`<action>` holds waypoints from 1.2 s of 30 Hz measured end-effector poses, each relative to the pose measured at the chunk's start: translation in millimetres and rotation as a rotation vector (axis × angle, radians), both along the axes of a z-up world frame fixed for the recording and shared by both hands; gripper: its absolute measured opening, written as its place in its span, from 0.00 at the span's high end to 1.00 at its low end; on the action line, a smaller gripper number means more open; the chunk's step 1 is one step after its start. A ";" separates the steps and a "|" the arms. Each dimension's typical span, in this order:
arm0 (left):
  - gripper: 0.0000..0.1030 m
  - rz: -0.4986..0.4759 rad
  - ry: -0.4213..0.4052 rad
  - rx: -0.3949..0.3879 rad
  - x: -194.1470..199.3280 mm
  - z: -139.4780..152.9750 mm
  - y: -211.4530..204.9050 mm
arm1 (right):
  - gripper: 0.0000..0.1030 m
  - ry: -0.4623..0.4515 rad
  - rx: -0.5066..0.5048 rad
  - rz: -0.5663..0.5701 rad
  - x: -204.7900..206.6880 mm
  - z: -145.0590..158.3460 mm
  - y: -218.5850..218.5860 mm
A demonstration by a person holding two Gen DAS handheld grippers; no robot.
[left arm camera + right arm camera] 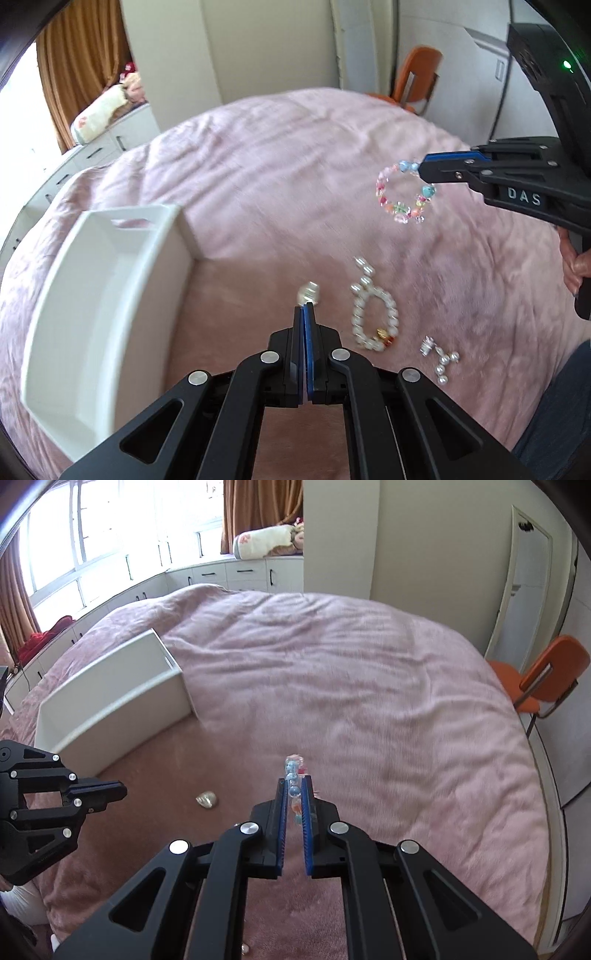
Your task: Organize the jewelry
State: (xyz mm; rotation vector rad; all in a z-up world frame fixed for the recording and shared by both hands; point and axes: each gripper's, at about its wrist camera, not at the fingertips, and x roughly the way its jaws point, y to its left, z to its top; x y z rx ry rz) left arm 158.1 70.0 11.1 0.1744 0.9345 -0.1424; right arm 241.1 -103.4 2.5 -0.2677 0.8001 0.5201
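Right hand-held gripper (419,170) pinched on the colourful bead bracelet (404,194), dangling in the air above the bed (277,166), well apart from the white tray (110,258) at the left side. Left hand-held gripper (304,312) closed with nothing between its fingers, tips just beside a small shiny ring (308,293). Pearl bracelet (375,314) and pearl earrings (441,356) lying near the front edge. Best carried slowly across, lowered past the tray's wall before release, avoiding swing
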 end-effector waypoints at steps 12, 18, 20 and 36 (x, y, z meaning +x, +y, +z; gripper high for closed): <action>0.94 0.219 -0.073 -0.007 -13.1 40.3 119.0 | 0.92 -0.090 -0.018 0.161 -10.9 59.8 110.1; 0.94 0.280 -0.116 -0.005 -30.6 46.2 177.4 | 0.92 -0.105 -0.031 0.238 -19.5 77.2 178.9; 0.94 0.293 -0.128 -0.020 -38.4 44.9 193.3 | 0.92 -0.104 -0.028 0.260 -24.4 83.4 198.7; 0.94 0.346 -0.223 -0.190 -98.1 30.0 273.1 | 0.92 -0.079 -0.018 0.375 -55.4 82.5 315.0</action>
